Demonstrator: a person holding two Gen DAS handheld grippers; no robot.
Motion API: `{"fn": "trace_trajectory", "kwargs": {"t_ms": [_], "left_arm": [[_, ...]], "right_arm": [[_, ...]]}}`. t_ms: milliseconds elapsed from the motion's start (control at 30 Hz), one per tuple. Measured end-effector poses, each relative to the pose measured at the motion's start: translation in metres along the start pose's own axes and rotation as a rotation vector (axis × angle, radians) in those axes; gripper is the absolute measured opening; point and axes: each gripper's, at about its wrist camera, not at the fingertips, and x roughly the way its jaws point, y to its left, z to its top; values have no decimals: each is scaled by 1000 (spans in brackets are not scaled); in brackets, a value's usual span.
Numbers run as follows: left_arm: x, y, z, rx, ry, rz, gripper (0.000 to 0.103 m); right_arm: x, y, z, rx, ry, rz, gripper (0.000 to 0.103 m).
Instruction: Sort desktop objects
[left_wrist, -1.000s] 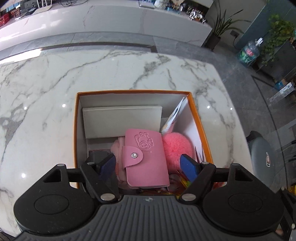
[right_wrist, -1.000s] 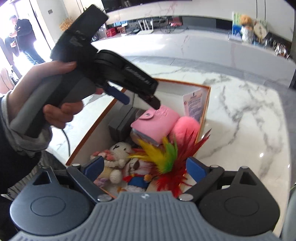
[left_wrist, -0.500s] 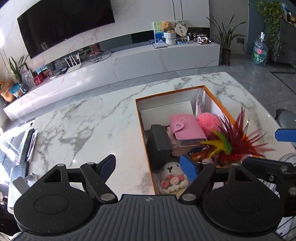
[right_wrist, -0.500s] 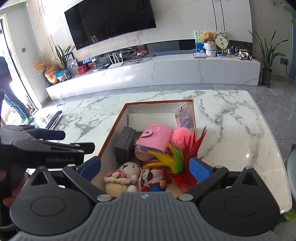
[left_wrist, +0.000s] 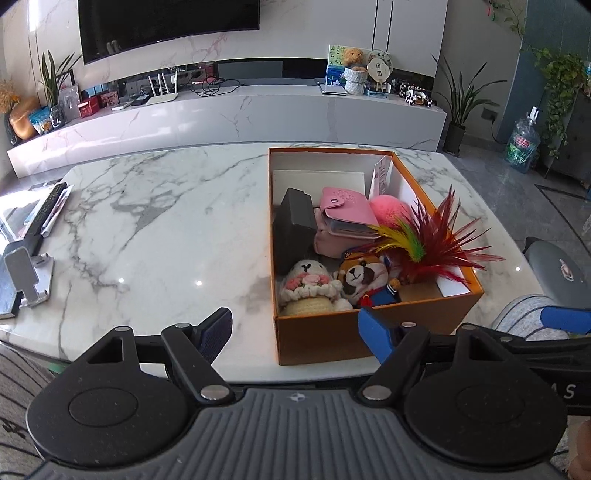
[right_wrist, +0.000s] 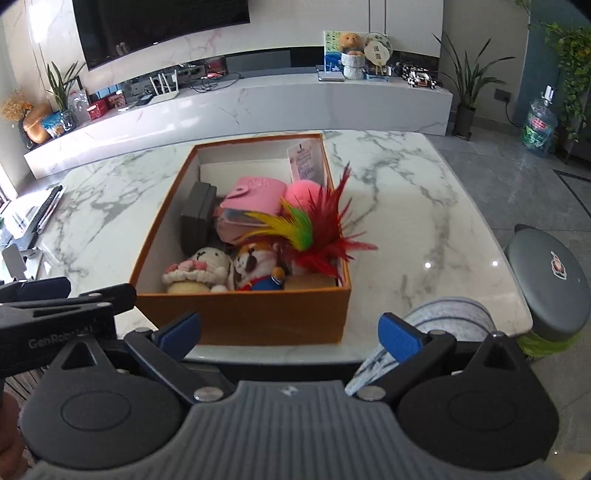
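We hold both pairs of tongs back at the near edge of the marble counter (left_wrist: 155, 221), pointing down toward an orange box (left_wrist: 332, 339) that sits on it. Our left tongs (left_wrist: 295, 332) stand wide apart with nothing between the blue pads; the box's near left corner shows in the gap behind them. Our right tongs (right_wrist: 290, 332) are spread as wide as they go and are also empty, with the box's front wall showing beyond them.

The box is open at the top and full. At the front lies a cream knitted bunny (left_wrist: 310, 284) with pink flowers, and just beside it a plush dog (left_wrist: 364, 277) in a blue outfit. Behind the bunny a dark grey case (left_wrist: 295, 221) stands on edge against the left wall. A pink snap wallet (left_wrist: 347, 214) rests on a paler pink pouch, and a pink pompom (left_wrist: 391, 210) sits next to it toward the right wall. A bunch of red, yellow and green feathers (left_wrist: 432, 243) sticks up over the right rim. A white card lies at the back, and a printed tag (right_wrist: 306, 158) leans in the far right corner.

At the far left of the counter we see a remote control (left_wrist: 48, 210) and a metal phone stand (left_wrist: 29, 277), well apart from the box. A grey stool (right_wrist: 550, 288) stands by the counter's right side.
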Motion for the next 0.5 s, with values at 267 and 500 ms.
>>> {"fn": "trace_trajectory", "kwargs": {"t_ms": [267,500], "left_arm": [[-10,-6,-14,5,-8,49,89],[-12,-5,-19,2,0,56,89]], "right_arm": [[-3,-3,-20,16,30,-4,102],[-8,-1,-25,4,24,-1,102]]}}
